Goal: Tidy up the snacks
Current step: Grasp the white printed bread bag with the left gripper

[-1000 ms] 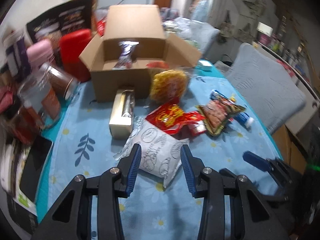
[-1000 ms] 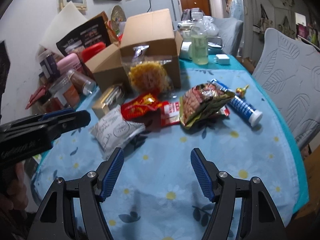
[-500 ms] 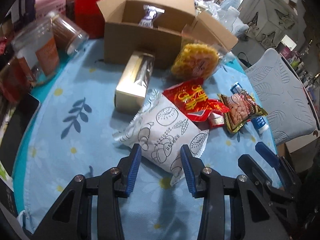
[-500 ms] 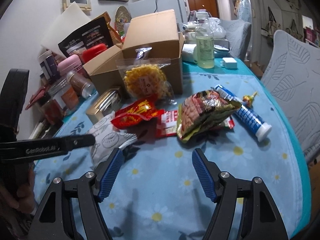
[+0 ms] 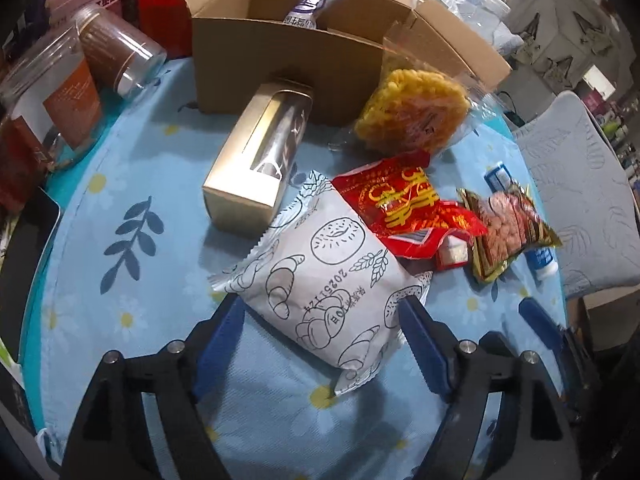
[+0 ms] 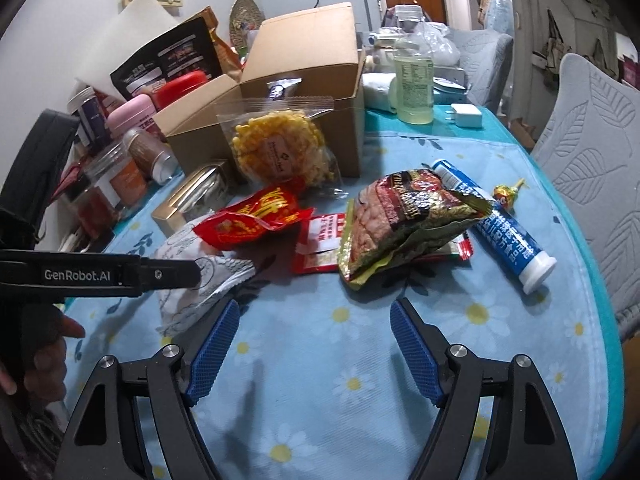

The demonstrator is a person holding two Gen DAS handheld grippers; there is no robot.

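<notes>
Floral blue tablecloth (image 6: pixel 500 320), grey chair (image 6: pixel 592 152), cluttered room

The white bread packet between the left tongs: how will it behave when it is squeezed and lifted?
The white bread packet looks puffed like a pillow, so it would probably give under pressure and feel light. Its crimped ends look floppy and may droop. The smooth film could slip, so a grip across the middle seems safest.

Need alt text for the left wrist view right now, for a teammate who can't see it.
The left gripper, its jaws opening, straddles a white pastry-print snack bag lying on the blue floral tablecloth. Behind it lie a gold window box, a red packet and a yellow snack bag before an open cardboard box.
</notes>
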